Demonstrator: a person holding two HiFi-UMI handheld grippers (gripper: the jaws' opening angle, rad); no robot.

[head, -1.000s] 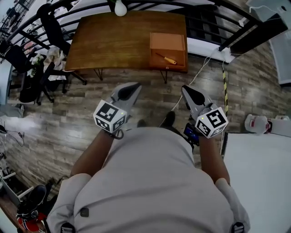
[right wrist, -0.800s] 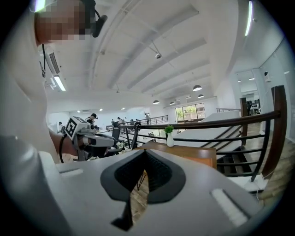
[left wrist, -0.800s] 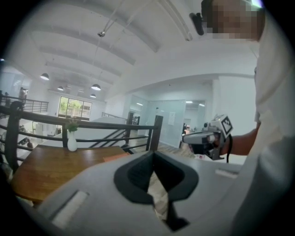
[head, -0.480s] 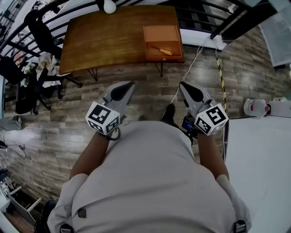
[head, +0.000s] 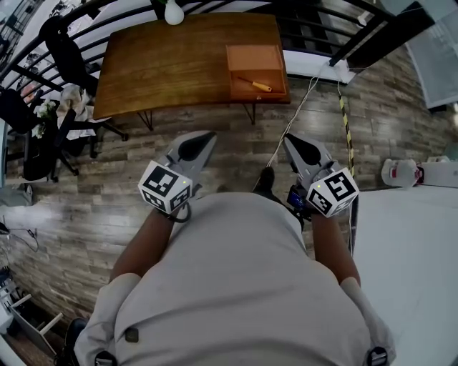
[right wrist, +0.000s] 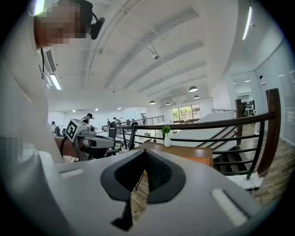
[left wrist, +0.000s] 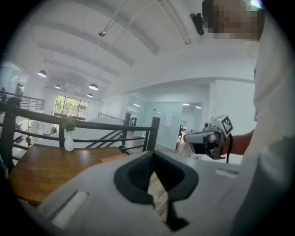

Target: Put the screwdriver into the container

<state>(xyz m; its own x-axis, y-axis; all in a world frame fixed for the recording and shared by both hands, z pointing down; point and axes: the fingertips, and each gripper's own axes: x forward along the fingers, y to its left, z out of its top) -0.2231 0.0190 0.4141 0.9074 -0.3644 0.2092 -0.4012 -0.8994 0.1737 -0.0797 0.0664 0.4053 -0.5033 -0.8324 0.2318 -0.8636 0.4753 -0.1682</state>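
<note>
The head camera sits high on the person's head and looks steeply down. It sees the person's shoulders close below, the left gripper [head: 204,136] and the right gripper [head: 290,139] just ahead, and the table [head: 179,64] far off at the top. Each gripper carries a camera that sits right behind its jaws and looks forward, almost level, so the jaws fill the bottom of its picture. Each gripper view also catches the other gripper off to one side. All three views share the table and the white vase [head: 174,12]
</note>
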